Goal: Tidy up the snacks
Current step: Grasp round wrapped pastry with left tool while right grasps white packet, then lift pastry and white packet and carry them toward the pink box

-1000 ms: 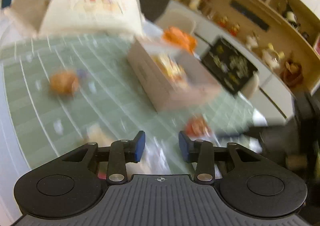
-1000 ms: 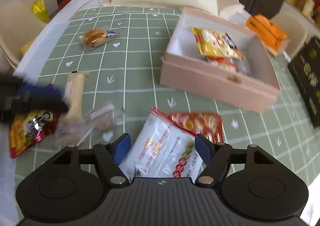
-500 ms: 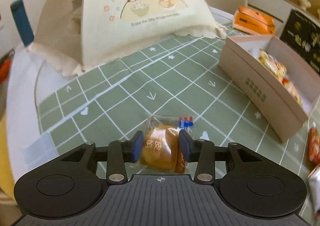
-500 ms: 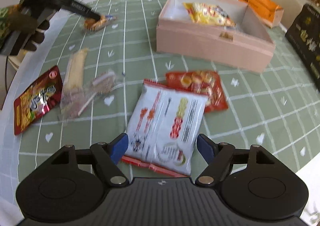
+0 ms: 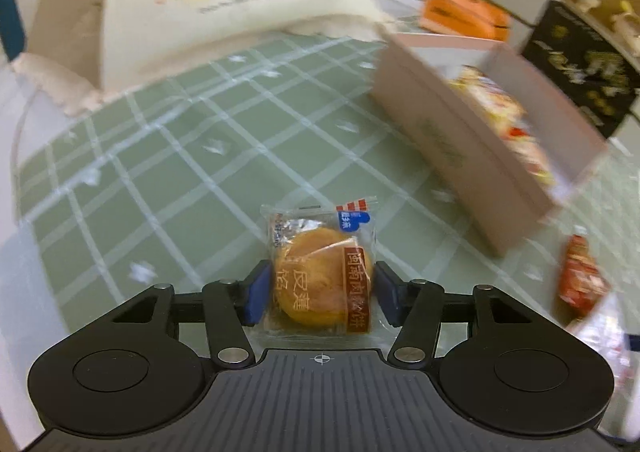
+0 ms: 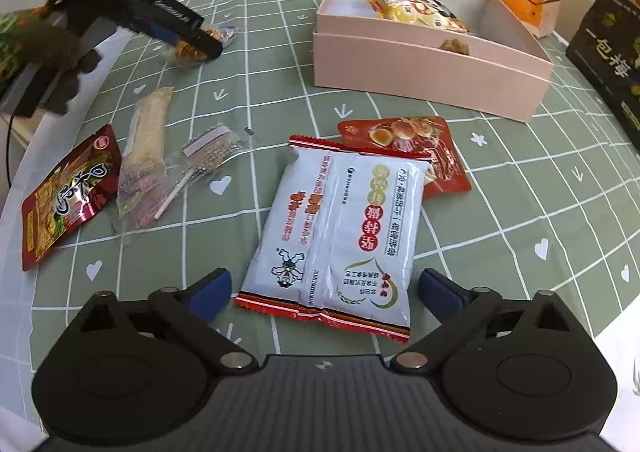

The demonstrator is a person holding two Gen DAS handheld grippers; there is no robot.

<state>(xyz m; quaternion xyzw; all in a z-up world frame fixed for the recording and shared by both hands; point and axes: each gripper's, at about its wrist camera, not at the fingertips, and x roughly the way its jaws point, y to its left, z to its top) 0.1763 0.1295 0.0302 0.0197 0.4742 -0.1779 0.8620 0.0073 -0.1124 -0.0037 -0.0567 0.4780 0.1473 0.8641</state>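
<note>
Left wrist view: your left hand-held gripper (image 5: 320, 294) tilts steeply down at the surface (image 5: 180, 171), its jaws having just been opening; they now straddle the wrapped round pastry (image 5: 318, 284), with the blue pads (image 5: 254, 298) just beside the wrapper's edges and not squeezing it. The pastry lies flat on the green checked cloth. Farther out to the right sits the pink box (image 5: 460, 155) with snack packets inside.

In the right wrist view, your right hand-held gripper (image 6: 325, 290) also pitches downward, jaws just spread wide and clear of the white snack packet (image 6: 340, 228) lying between them. That packet overlaps a red packet (image 6: 436, 147) behind it. To the left lie a dark red packet (image 6: 68, 191) and clear wrapped sticks (image 6: 168, 167). Your gloved left hand (image 6: 52, 55) shows at the upper left.
</note>
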